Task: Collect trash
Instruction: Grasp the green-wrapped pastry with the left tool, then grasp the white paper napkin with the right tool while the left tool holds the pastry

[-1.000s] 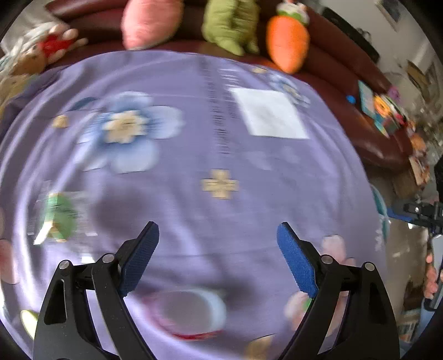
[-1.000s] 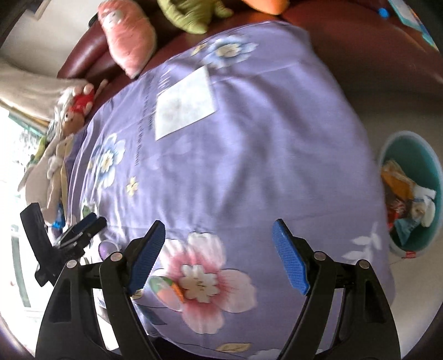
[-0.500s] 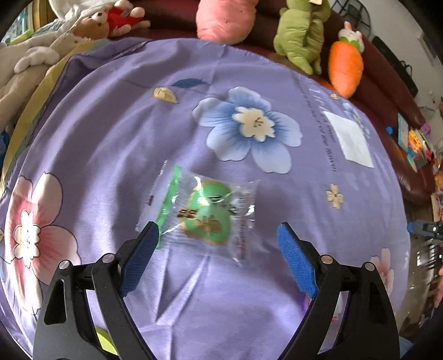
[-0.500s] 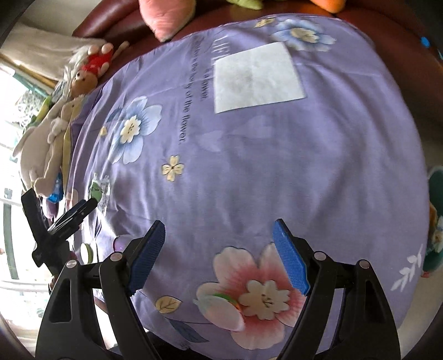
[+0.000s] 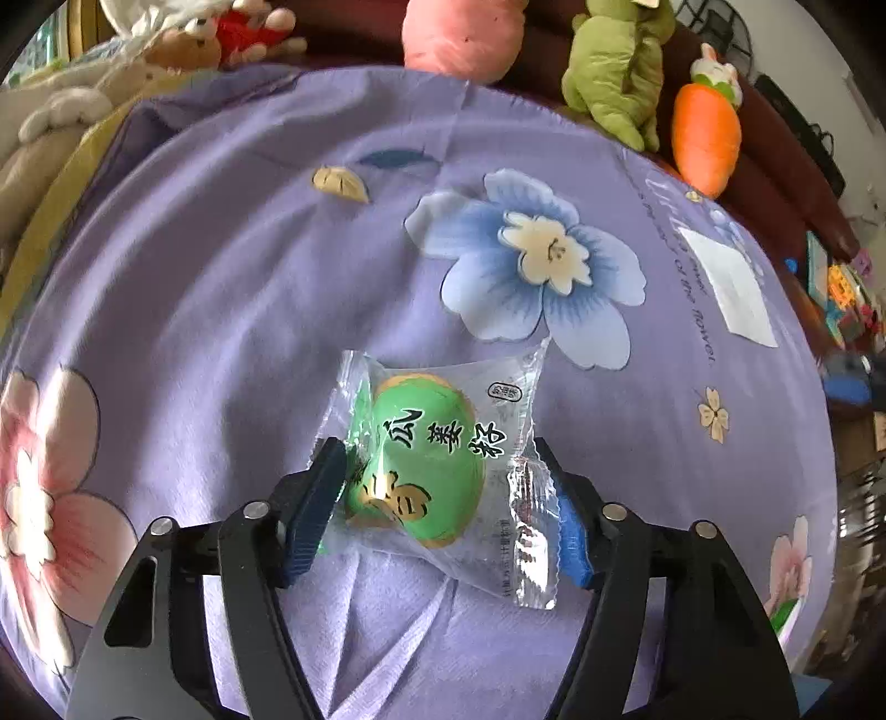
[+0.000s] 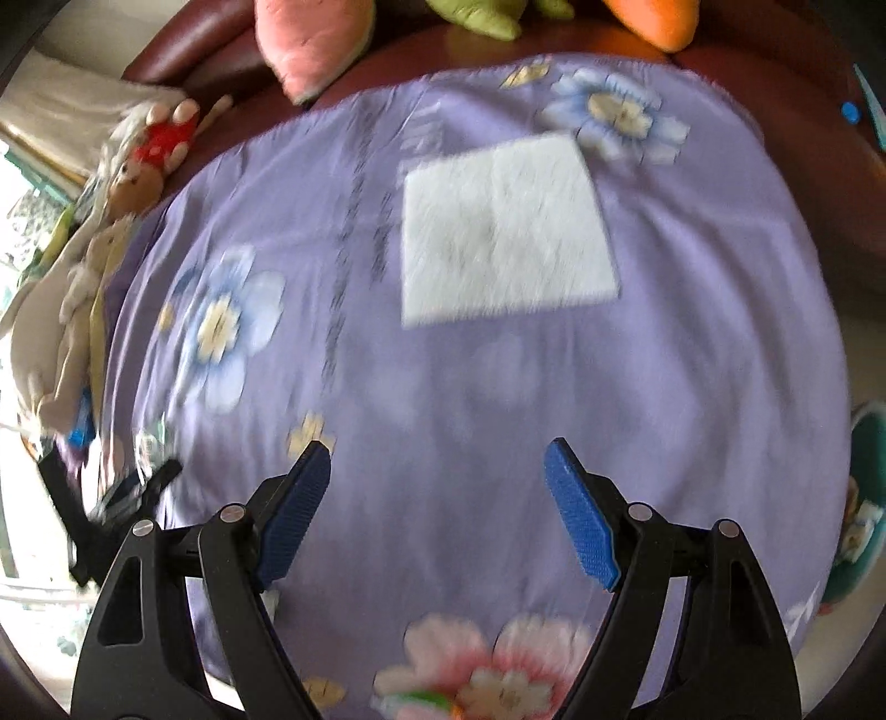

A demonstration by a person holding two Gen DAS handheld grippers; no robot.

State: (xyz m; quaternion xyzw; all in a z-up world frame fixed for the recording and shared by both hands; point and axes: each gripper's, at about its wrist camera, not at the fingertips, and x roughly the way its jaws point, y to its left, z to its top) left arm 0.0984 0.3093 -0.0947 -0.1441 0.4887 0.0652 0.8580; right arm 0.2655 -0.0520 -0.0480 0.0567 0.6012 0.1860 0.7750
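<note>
Purple floral cloth (image 5: 232, 310) covers the whole surface before us, with a dark red sofa (image 5: 786, 144) behind it. On that cloth lies the snack packet (image 5: 437, 459), a clear wrapper with a green printed oval and black characters, its crimped ends pointing up-left and down-right. We see our left tool (image 5: 443, 498) set down around it: its jaws have just been closing, the left blue pad touches the wrapper's edge and the right pad sits just at the crinkled end, but whether they already press on it we cannot tell. A blue-and-cream printed flower (image 5: 537, 271) sits just beyond the packet, and a white paper square (image 6: 504, 232) lies farther off on the cloth; in the right wrist view it is blurred. Our right tool (image 6: 437, 509) hangs over bare cloth with its jaws spread and nothing between them, well apart from the paper. Along the sofa we make out a pink cushion (image 5: 459, 39), a green plush (image 5: 620, 66) and an orange carrot plush (image 5: 706, 133). A teal bin (image 6: 864, 498) shows at the right edge.
</note>
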